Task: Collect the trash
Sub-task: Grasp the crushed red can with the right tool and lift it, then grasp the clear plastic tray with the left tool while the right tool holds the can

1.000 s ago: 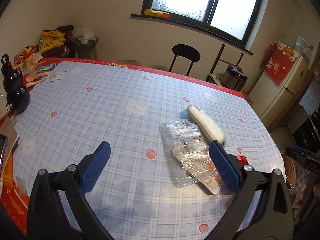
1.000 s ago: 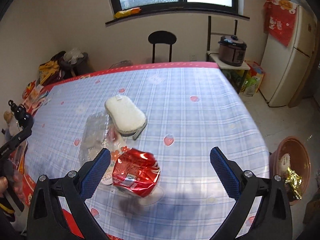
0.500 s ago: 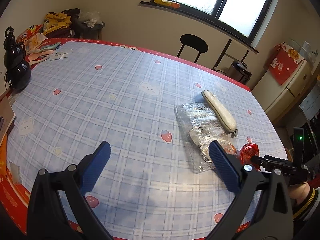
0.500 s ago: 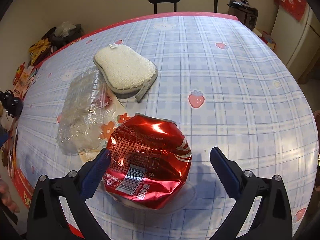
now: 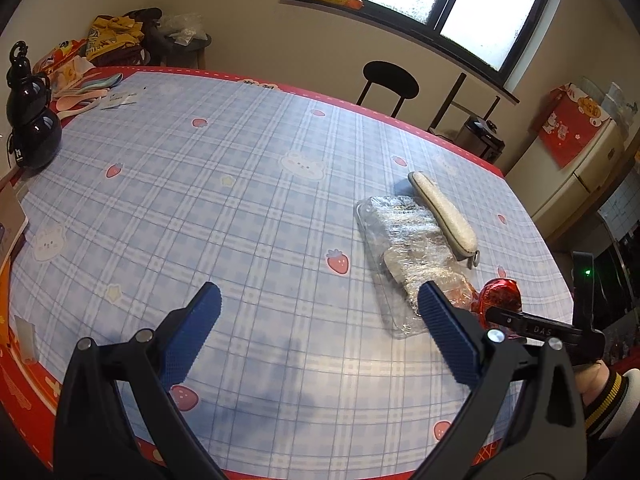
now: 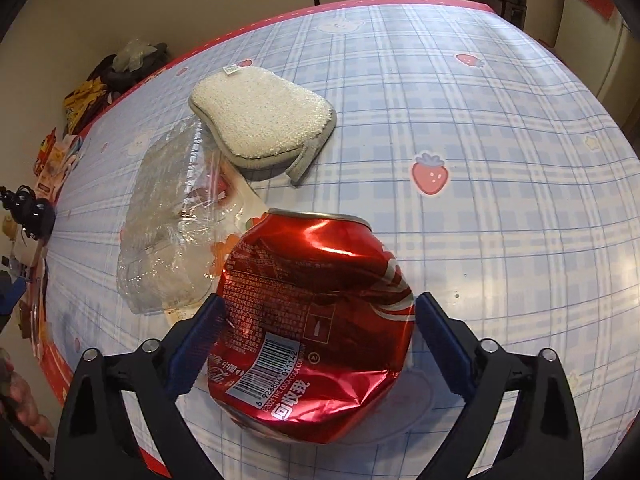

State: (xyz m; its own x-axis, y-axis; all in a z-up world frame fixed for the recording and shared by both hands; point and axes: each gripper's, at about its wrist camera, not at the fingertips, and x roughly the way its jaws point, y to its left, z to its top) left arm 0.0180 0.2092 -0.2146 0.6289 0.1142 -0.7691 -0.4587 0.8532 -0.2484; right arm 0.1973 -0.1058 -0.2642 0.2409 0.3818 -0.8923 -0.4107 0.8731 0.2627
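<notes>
A crushed red cola can (image 6: 312,312) stands on the blue checked tablecloth (image 6: 480,160). My right gripper (image 6: 318,312) reaches down over it. Its jaws are closing with the can between the blue pads, and a thin gap still shows at the right pad (image 6: 436,332). A crumpled clear plastic wrapper (image 6: 172,224) lies left of the can, with a beige sponge pad (image 6: 260,120) behind it. My left gripper (image 5: 320,308) hovers open over bare cloth with nothing between its fingers. In its view the wrapper (image 5: 404,248), the sponge (image 5: 444,212) and the can (image 5: 500,296) lie to the right.
A black teapot (image 5: 32,128) and cluttered packets sit at the table's far left corner. A black chair (image 5: 390,80) stands beyond the far edge, with a rice cooker (image 5: 484,140) near it. The red table border (image 5: 40,384) is close below my left gripper. A striped sleeve (image 5: 604,396) shows at the right.
My right gripper has dropped onto the can, which now fills the space between its pads, and the pads have drawn closer together. The left gripper sank slightly, then held still.
</notes>
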